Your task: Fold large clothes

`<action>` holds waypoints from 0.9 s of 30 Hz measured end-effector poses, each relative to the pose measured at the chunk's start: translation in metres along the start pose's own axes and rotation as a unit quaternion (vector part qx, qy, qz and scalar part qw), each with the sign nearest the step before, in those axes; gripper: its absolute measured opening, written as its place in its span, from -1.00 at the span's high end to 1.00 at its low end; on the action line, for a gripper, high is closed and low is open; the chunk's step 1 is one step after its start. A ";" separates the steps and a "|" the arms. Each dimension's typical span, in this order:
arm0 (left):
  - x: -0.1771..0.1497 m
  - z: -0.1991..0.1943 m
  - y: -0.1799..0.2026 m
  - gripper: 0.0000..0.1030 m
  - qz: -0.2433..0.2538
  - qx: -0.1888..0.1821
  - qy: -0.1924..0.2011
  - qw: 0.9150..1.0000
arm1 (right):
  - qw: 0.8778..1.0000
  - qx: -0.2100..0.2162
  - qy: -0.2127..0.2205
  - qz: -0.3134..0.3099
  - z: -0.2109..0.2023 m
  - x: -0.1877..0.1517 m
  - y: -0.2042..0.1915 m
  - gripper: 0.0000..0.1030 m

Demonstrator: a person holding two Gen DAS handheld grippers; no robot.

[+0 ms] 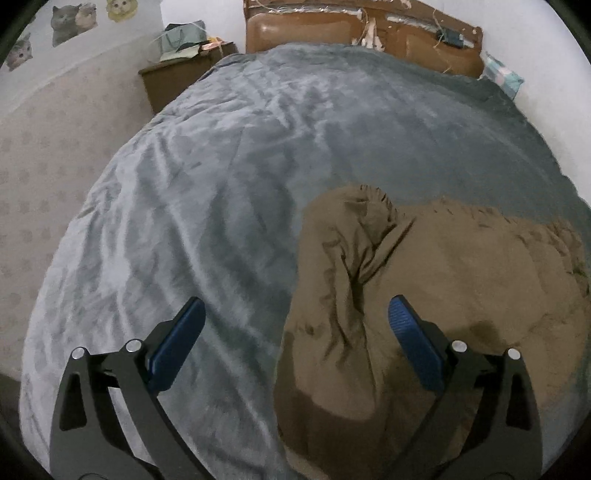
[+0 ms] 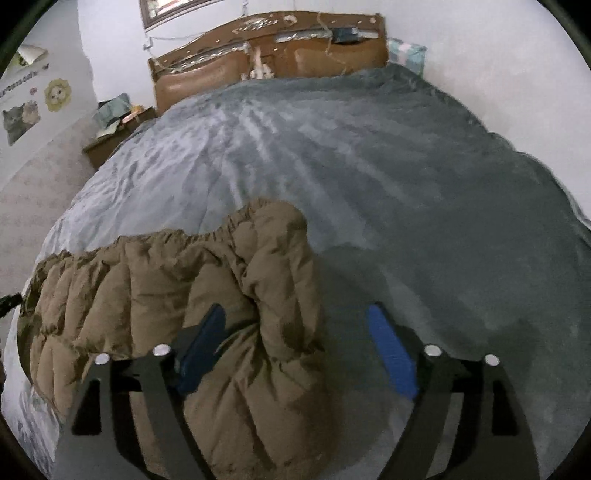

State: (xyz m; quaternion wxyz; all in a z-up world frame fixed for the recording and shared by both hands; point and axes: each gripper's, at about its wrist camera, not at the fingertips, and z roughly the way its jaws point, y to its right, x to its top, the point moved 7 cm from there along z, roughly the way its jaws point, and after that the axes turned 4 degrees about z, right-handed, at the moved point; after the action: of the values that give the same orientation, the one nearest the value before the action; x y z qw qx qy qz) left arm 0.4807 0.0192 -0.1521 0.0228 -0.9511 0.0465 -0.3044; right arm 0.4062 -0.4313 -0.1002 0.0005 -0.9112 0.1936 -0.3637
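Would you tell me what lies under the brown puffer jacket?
The brown puffer jacket lies on the grey blanket that covers the bed. Whatever is beneath the jacket's bulk, or beneath the blanket, is hidden.

the left wrist view was taken from above the foot end of the bed (image 1: 221, 166), looking forward and down toward the headboard (image 1: 332, 33), with the brown jacket (image 1: 424, 277) kept low and right in frame. the right wrist view was set similarly, facing the same headboard (image 2: 295, 51), with the jacket (image 2: 166, 277) kept low and left. both were held close over the jacket. bed, headboard, jacket and nightstand (image 1: 173, 77) were shared by the two.
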 end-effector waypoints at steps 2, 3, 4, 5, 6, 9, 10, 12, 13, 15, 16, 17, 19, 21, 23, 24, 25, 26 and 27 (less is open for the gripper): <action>-0.005 -0.017 0.002 -0.94 0.002 0.000 0.009 1.000 | 1.000 -0.003 0.010 0.011 -0.010 0.001 -0.007 -0.73; -0.011 -0.026 0.004 -0.94 0.002 -0.002 0.014 1.000 | 1.000 -0.004 0.011 0.015 -0.012 0.001 -0.012 -0.74; -0.012 -0.035 0.018 -0.94 0.007 -0.010 0.021 1.000 | 1.000 -0.002 0.013 0.018 -0.014 0.000 -0.020 -0.74; -0.014 -0.042 0.023 -0.94 0.008 -0.014 0.024 1.000 | 1.000 0.003 0.014 0.018 -0.016 -0.002 -0.027 -0.74; -0.017 -0.049 0.033 -0.94 0.010 -0.022 0.029 0.999 | 1.000 0.008 0.017 0.017 -0.017 -0.004 -0.035 -0.74; -0.017 -0.057 0.062 -0.94 0.022 -0.030 0.038 0.999 | 0.999 0.005 0.044 0.011 -0.022 -0.012 -0.056 -0.74; -0.019 -0.059 0.073 -0.89 0.029 -0.021 0.046 0.998 | 0.999 0.002 0.051 0.006 -0.023 -0.015 -0.063 -0.74; -0.025 -0.061 0.087 -0.38 0.035 -0.017 0.055 0.998 | 0.998 0.021 0.056 -0.006 -0.021 -0.028 -0.080 -0.45; -0.032 -0.059 0.093 0.12 0.038 -0.031 0.046 0.998 | 0.998 0.029 0.051 -0.012 -0.020 -0.034 -0.085 -0.25; -0.044 -0.052 0.099 0.69 0.041 -0.052 0.027 0.997 | 0.998 0.048 0.025 -0.027 -0.010 -0.050 -0.098 0.40; -0.049 -0.046 0.102 0.74 0.043 -0.050 0.019 0.998 | 0.998 0.053 0.015 -0.032 -0.006 -0.057 -0.101 0.48; -0.053 -0.040 0.103 0.76 0.045 -0.047 0.014 0.998 | 0.998 0.053 0.009 -0.038 -0.004 -0.063 -0.104 0.55; -0.062 -0.025 0.105 0.88 0.048 -0.046 -0.002 0.998 | 0.998 0.047 -0.001 -0.049 0.001 -0.072 -0.106 0.57; -0.071 -0.010 0.104 0.88 0.049 -0.047 -0.023 0.997 | 0.998 0.038 -0.016 -0.056 0.009 -0.078 -0.107 0.57; -0.078 0.001 0.103 0.91 0.051 -0.037 -0.035 0.997 | 0.997 0.031 -0.031 -0.056 0.020 -0.084 -0.105 0.58; -0.083 0.007 0.103 0.93 0.052 -0.037 -0.041 0.997 | 0.997 0.030 -0.035 -0.055 0.023 -0.086 -0.105 0.58; -0.085 0.010 0.101 0.95 0.051 -0.035 -0.043 0.997 | 0.997 0.030 -0.039 -0.053 0.027 -0.089 -0.104 0.58; -0.088 0.014 0.101 0.95 0.051 -0.034 -0.046 0.997 | 0.997 0.027 -0.043 -0.051 0.032 -0.092 -0.103 0.59; -0.090 0.016 0.102 0.96 0.054 -0.033 -0.047 0.997 | 0.997 0.025 -0.045 -0.053 0.036 -0.094 -0.104 0.62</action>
State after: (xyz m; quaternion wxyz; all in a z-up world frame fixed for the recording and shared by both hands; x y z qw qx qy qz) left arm 0.4095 -0.0725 -0.2249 0.0103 -0.9608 0.1061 -0.2558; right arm 0.4042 -0.3068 -0.1742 0.0124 -0.9351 0.1359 -0.3269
